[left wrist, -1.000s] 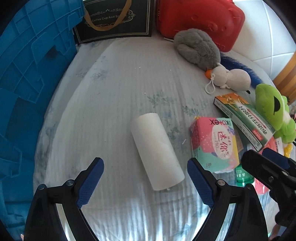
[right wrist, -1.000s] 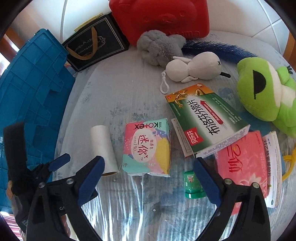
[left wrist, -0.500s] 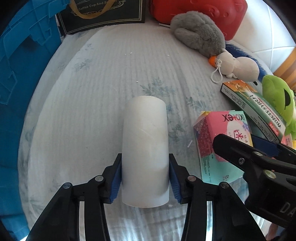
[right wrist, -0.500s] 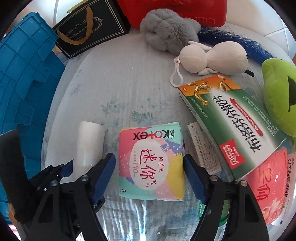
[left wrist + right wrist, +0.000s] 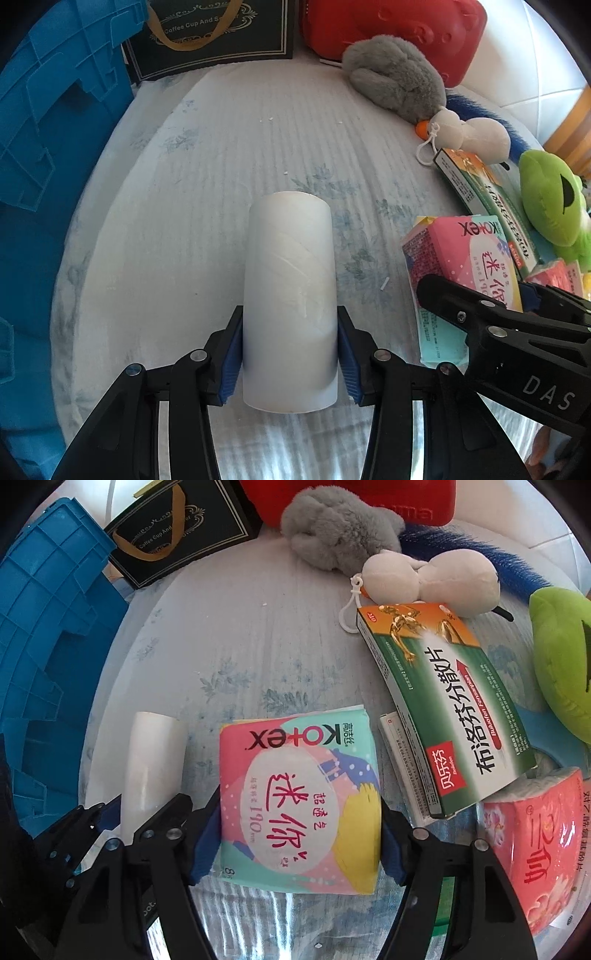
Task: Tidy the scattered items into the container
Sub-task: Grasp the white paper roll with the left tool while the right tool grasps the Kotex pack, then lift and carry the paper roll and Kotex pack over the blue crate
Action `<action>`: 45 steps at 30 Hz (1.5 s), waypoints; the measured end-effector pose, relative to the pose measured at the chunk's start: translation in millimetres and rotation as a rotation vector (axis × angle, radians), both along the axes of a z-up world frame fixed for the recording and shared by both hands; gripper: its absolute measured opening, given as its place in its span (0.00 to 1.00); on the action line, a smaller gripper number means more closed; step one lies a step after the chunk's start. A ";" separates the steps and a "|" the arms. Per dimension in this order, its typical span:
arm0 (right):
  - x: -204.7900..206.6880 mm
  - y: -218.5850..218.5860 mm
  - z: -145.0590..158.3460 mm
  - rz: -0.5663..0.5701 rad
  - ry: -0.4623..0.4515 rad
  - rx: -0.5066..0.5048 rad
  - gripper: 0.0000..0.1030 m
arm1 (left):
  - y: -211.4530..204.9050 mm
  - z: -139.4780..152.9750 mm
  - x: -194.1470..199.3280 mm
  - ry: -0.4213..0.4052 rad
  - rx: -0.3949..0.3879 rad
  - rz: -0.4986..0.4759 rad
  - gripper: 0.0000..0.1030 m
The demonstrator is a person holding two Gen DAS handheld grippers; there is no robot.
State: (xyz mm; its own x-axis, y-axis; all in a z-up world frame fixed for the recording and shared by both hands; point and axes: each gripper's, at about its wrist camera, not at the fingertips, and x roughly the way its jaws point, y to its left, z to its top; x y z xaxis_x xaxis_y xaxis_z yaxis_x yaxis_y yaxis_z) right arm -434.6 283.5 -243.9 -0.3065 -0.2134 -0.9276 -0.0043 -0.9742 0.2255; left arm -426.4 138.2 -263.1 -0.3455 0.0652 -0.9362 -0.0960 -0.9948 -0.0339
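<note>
A white paper roll lies on the pale bedsheet, and my left gripper is shut on its near end, blue pads pressed to both sides. Just to its right lies a pink and teal Kotex pack. My right gripper straddles the pack's near half; its jaws are closing and both pads touch the pack's edges. The blue plastic crate stands along the left. In the right wrist view the roll and the left gripper show at the lower left.
Right of the pack lie a green medicine box, a red tissue pack and a green frog plush. At the back are a white plush, a grey plush, a black gift bag and a red case.
My left gripper went from wide open to shut on the white roll. My right gripper came down over the Kotex pack and narrowed until its pads met the pack's sides.
</note>
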 end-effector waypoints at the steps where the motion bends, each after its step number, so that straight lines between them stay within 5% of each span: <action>1: 2.6 -0.8 4.8 0.005 0.011 0.003 0.68 | -0.2 4.6 2.3 0.011 -0.002 0.001 0.43; 12: 45.9 -6.7 99.1 0.048 0.233 0.055 0.68 | -2.5 80.3 39.3 0.218 -0.032 0.014 0.43; 22: 89.7 -40.1 214.4 0.152 0.496 0.086 0.68 | -38.5 203.8 91.6 0.498 -0.074 0.081 0.43; 29: 111.8 -102.6 276.5 0.274 0.644 0.053 0.68 | -97.9 273.0 129.2 0.617 -0.112 0.181 0.43; 38: 114.8 -235.0 306.9 0.495 0.730 -0.017 0.68 | -224.4 306.1 164.2 0.634 -0.173 0.386 0.43; 45: 93.5 -329.7 299.9 0.589 0.705 -0.034 0.68 | -313.7 292.8 165.6 0.561 -0.164 0.491 0.43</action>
State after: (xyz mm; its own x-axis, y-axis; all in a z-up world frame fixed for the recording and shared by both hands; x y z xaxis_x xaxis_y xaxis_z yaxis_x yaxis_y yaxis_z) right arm -341.0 -46.2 56.0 -0.6321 -0.5382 -0.5575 0.6401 -0.7681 0.0158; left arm -260.8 -175.6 29.6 -0.7261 -0.3430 -0.5959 0.3990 -0.9160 0.0411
